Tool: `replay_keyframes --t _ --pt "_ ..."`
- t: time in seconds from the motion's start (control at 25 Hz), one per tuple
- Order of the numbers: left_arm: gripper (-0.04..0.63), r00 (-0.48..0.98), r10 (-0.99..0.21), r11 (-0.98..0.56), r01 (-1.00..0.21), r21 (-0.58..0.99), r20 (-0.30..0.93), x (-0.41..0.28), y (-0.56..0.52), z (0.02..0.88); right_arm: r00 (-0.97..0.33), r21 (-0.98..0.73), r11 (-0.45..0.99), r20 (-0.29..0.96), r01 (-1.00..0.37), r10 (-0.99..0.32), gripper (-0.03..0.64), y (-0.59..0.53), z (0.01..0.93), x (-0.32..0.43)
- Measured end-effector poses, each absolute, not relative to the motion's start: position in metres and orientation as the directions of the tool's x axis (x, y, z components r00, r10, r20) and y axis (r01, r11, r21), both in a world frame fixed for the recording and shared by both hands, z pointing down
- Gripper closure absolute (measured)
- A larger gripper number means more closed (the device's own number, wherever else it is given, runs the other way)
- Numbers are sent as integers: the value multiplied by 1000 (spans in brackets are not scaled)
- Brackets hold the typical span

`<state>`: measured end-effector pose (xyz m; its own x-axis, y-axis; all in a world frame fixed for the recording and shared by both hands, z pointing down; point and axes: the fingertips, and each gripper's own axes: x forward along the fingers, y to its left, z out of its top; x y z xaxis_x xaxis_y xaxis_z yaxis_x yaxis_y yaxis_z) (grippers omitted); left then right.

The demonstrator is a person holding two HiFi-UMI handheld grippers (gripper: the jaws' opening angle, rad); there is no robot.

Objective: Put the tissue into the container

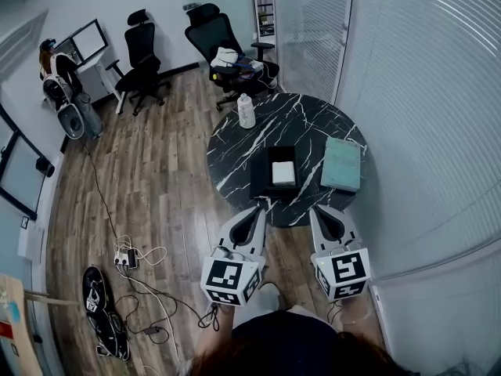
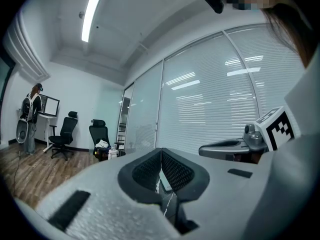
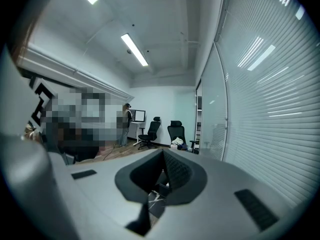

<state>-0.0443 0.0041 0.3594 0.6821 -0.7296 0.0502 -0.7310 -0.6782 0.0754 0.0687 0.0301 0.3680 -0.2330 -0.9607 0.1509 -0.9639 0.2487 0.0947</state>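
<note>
A white folded tissue (image 1: pixel 283 172) lies inside a black square container (image 1: pixel 261 175) near the front of a round black marble table (image 1: pixel 266 131). My left gripper (image 1: pixel 262 207) hovers at the table's near edge, just in front of the container, jaws shut and empty. My right gripper (image 1: pixel 320 208) is beside it to the right, also shut with nothing in it. In the left gripper view the ribbed pads (image 2: pixel 172 170) of the left gripper (image 2: pixel 160 150) meet at the tip. In the right gripper view the right gripper (image 3: pixel 163 153) points at the table's edge.
A flat teal box (image 1: pixel 342 164) lies on the table's right side and a clear bottle (image 1: pixel 246 111) stands at its far edge. Black office chairs (image 1: pixel 223 41) stand behind the table. A person (image 1: pixel 56 69) stands at a desk far left. Cables (image 1: pixel 129 257) lie on the wooden floor.
</note>
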Motion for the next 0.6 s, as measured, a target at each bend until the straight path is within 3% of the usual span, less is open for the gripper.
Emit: replay_keyframes --t 0.6 --pt "568 676 -735 -672 -737 72 54 -39 61 359 -254 70 264 131 -962 -958 595 88 355 70"
